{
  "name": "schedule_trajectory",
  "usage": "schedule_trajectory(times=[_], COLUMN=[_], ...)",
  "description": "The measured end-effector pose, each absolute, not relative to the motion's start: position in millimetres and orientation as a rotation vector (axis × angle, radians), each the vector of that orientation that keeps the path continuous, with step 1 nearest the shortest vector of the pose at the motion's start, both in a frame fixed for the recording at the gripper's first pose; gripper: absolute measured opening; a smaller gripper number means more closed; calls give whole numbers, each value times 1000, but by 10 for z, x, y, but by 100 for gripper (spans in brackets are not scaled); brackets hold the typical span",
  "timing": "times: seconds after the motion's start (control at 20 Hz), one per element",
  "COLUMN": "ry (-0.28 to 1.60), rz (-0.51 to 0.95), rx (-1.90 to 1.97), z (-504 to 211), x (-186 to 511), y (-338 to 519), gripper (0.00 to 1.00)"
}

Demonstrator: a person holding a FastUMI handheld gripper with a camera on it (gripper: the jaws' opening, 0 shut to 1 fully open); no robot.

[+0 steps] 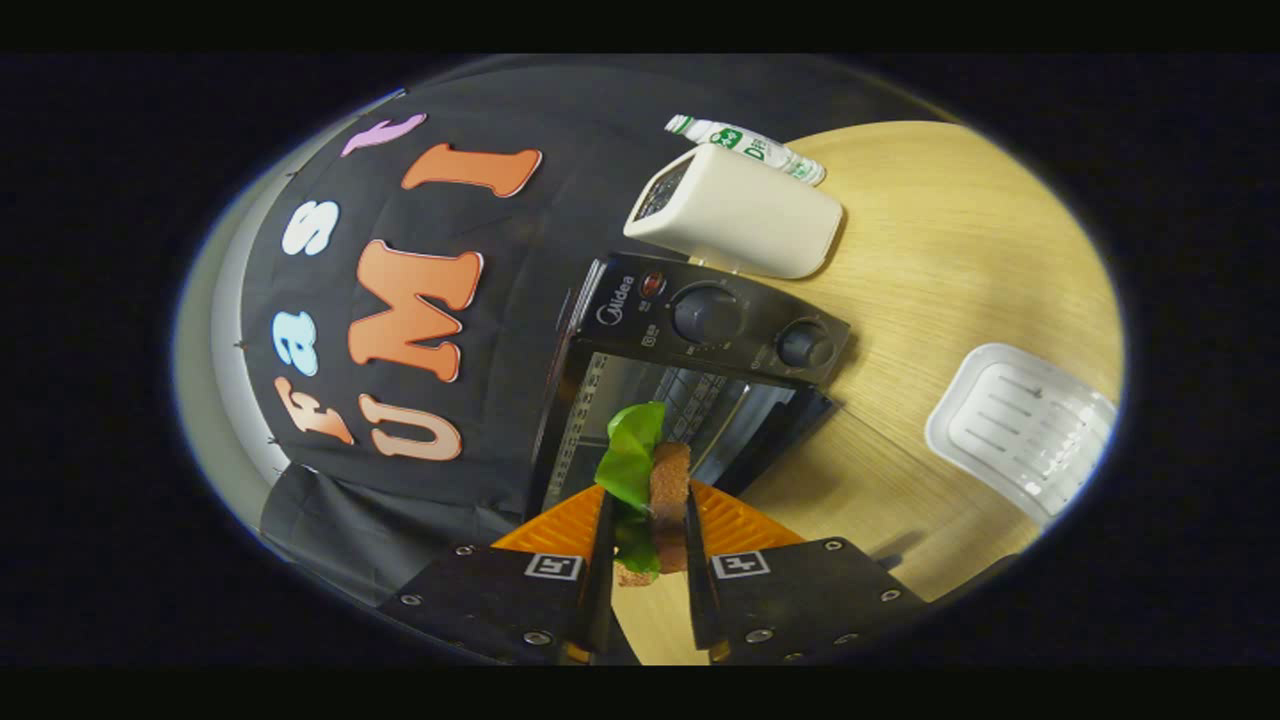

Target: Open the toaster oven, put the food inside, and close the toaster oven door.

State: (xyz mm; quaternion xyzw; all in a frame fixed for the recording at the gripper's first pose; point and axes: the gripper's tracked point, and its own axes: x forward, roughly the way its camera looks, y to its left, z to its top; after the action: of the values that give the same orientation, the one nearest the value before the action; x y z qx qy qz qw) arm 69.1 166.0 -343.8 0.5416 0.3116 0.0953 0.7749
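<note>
My gripper [648, 520] pinches a sandwich [668, 492] with a lettuce leaf between both fingers, just before the toaster oven [700, 340], whose door hangs open. Beyond it on the wooden bench [950, 250] stand a white appliance [740, 215] and a bottle [750, 145]; a clear plastic tray [1020, 425] lies well apart.

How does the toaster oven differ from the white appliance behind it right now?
The toaster oven is black with two round knobs, and its door is open onto a wire rack; the white appliance is cream, smooth and smaller, with a dark panel at one end. The oven lies just beyond the gripper, which is shut on the sandwich; the white appliance is farther off. Both rest on the wooden table.
</note>
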Motion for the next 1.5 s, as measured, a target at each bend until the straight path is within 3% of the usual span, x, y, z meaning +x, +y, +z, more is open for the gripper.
schedule_trajectory(times=[0.55, 0.9, 1.1, 1.3, 1.5], ry=[602, 688, 732, 765, 799], rz=[9, -95, -126, -134, -141], rx=[1325, 1280, 1233, 1237, 1175], z=[-3730, -3884, -3961, -4010, -4024], x=[1249, 1198, 1128, 1097, 871], y=[2011, 2162, 2197, 2234, 2137], gripper=[33, 45, 62, 96, 99])
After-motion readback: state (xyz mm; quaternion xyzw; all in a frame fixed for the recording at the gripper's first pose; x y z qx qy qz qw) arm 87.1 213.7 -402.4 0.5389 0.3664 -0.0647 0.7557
